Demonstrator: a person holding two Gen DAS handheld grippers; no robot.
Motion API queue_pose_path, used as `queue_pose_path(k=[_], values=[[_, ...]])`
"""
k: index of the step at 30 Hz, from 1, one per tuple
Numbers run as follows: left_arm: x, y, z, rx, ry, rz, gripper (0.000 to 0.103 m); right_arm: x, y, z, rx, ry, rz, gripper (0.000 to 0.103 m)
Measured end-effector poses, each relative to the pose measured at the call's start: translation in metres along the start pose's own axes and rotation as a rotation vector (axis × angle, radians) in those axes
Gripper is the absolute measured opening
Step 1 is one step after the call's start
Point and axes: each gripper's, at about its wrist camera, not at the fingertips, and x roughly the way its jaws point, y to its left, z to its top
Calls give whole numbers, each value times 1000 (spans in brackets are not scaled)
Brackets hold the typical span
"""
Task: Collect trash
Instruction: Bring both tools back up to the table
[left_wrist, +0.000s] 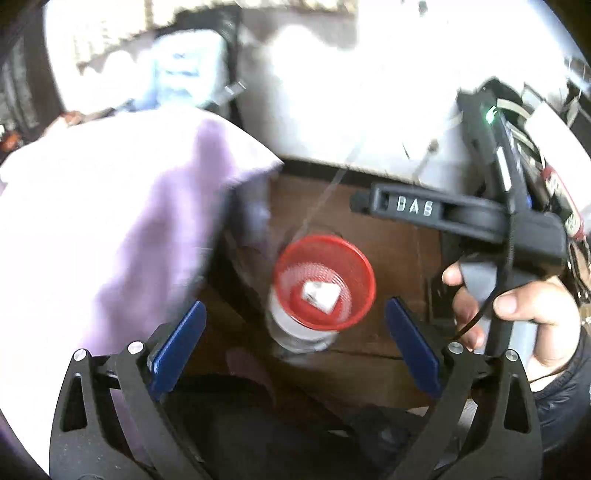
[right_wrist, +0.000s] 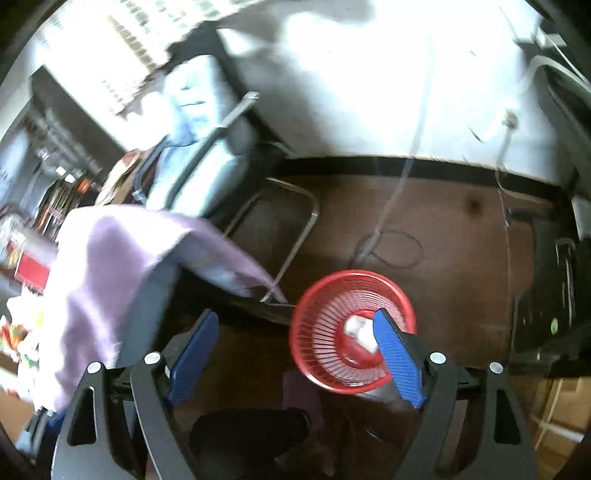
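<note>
Red bin (left_wrist: 324, 282) nr purple cloth (left_wrist: 110, 221)

Round red plastic mesh waste basket (left_wrist: 325, 282), upright with its mouth open, standing on the brown wooden floor near the dark skirting edge. One crumpled white paper scrap (left_wrist: 319, 295) lies at its bottom.

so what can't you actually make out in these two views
- White scrap in the red mesh bin: blurred in the left wrist view, partly behind the right tool's blue finger in the right.
- Bin's base: hidden by its rim.
- Purple cloth: cut off at the left edge.
</note>
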Motion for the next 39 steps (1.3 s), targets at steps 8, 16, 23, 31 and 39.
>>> queue_pose_path(k=[8, 16, 23, 31, 39], values=[[-94, 71, -18, -102, -125, 148, 96, -47, 122, -9, -233, -79, 84, 89], [-152, 135, -48, -202, -207, 222, 96, -75, 231, -28, -455, -128, 183, 92], [-213, 219, -78, -394, -288, 346, 96, -83, 304, -50, -601, -148, 242, 93], [-263, 278, -105, -542, -326, 452, 96, -95, 383, -96, -816, -150, 329, 97], [-245, 331, -132, -663, -276, 531, 96, -67, 462, -122, -985, -148, 286, 97]])
